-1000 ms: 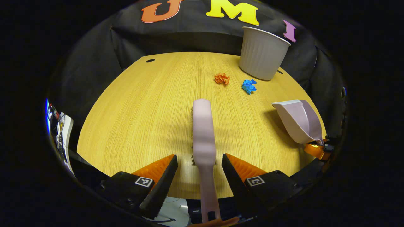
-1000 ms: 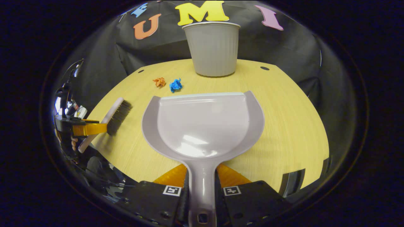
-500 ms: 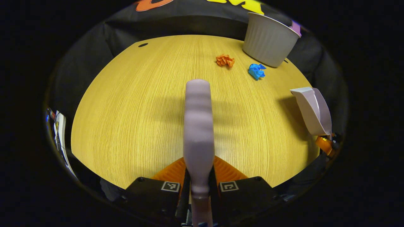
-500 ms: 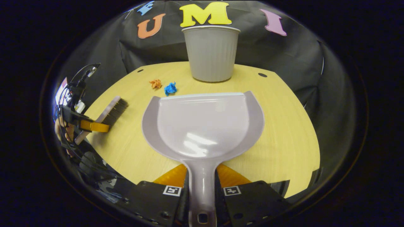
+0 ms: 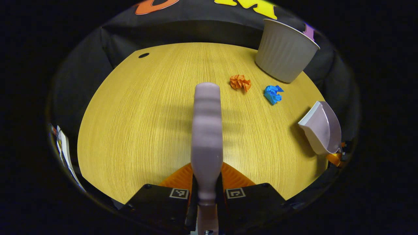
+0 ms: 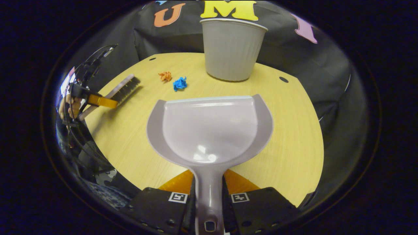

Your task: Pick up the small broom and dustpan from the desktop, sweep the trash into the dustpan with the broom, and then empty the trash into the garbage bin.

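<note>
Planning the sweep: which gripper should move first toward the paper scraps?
Right, probably: its dustpan already faces the blue scrap and orange scrap; set it down first. The left gripper then sweeps with the broom.

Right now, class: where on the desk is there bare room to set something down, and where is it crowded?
Free: the wide wood left of the broom, toward the hole. Crowded: the far right, where the orange wad and blue wad lie by the bin, with the dustpan nearer.

Both views look forward, down over table point(image 5: 137, 107); share bin point(image 6: 232, 49), paper scraps.
</note>
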The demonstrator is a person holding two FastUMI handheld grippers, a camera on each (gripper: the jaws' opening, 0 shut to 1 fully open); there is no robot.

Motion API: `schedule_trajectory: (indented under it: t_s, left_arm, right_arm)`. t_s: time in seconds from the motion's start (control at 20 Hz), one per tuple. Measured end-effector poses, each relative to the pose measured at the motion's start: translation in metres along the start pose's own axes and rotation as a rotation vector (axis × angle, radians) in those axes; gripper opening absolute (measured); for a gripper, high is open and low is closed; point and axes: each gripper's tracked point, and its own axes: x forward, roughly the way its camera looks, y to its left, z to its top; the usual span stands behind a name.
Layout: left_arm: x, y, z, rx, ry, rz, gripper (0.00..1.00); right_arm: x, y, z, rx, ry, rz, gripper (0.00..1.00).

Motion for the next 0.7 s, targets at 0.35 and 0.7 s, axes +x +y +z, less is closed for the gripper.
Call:
schedule_trajectory:
  t_s: [0.35, 0.7]
  left_arm:
    - [0.029, 0.002, 0.119, 0.075, 0.012, -0.031, 0.27]
    - [0.03, -0.035, 0.208, 0.221, 0.042, -0.108, 0.27]
  right_arm:
    - [0.014, 0.012, 0.023, -0.073, 0.086, 0.036, 0.33]
    - [0.016, 0.015, 0.035, -0.124, 0.135, 0.019, 0.33]
